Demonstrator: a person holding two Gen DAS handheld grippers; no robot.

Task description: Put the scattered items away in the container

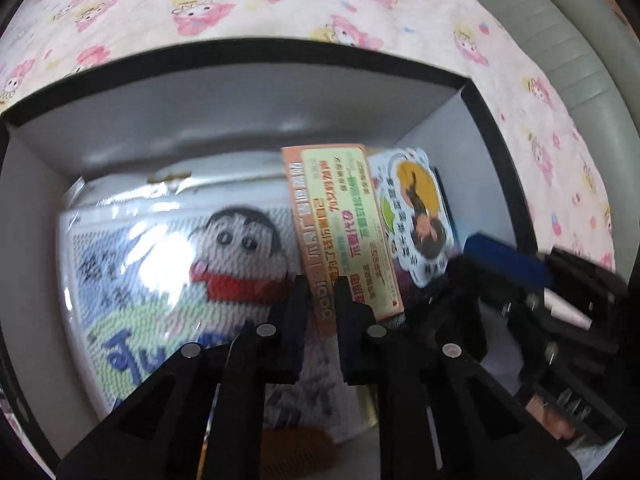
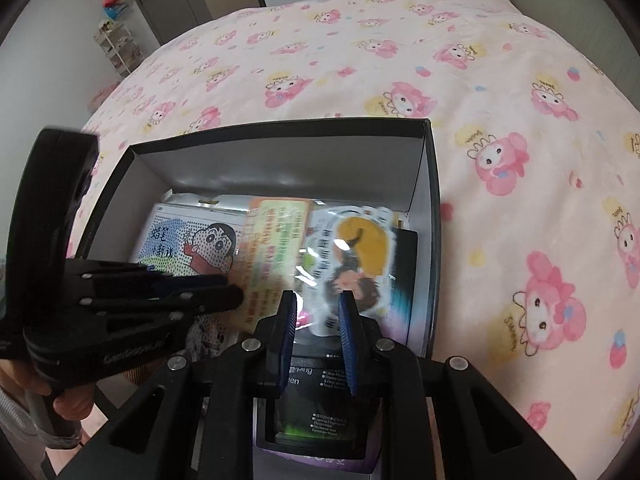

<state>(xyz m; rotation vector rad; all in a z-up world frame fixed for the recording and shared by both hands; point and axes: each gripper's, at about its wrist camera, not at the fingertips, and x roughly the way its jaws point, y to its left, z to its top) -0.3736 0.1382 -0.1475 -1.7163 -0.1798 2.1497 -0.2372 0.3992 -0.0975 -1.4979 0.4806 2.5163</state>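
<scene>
A black container [image 1: 240, 50] with pale inner walls stands on the bed. Inside lie a clear-wrapped cartoon-boy kit [image 1: 180, 272], an orange-and-yellow packet [image 1: 340, 220] and a white sticker pack [image 1: 416, 216]. My left gripper [image 1: 322, 286] is down in the container, shut on the packet's near end, whose orange edge fills the gap between the fingers. The right wrist view shows it [image 2: 236, 292] at the packet [image 2: 276, 248]. My right gripper [image 2: 318, 300] hangs over the sticker pack [image 2: 352, 248] with its jaws a narrow gap apart and nothing pressed between them. One of its blue pads [image 1: 504, 256] shows.
A black printed box [image 2: 316, 400] lies under my right gripper at the container's near end. The pink cartoon bedspread [image 2: 500, 100] stretches behind and to the right. A hand [image 2: 68, 400] holds the left gripper. A shelf rack [image 2: 116, 48] stands far left.
</scene>
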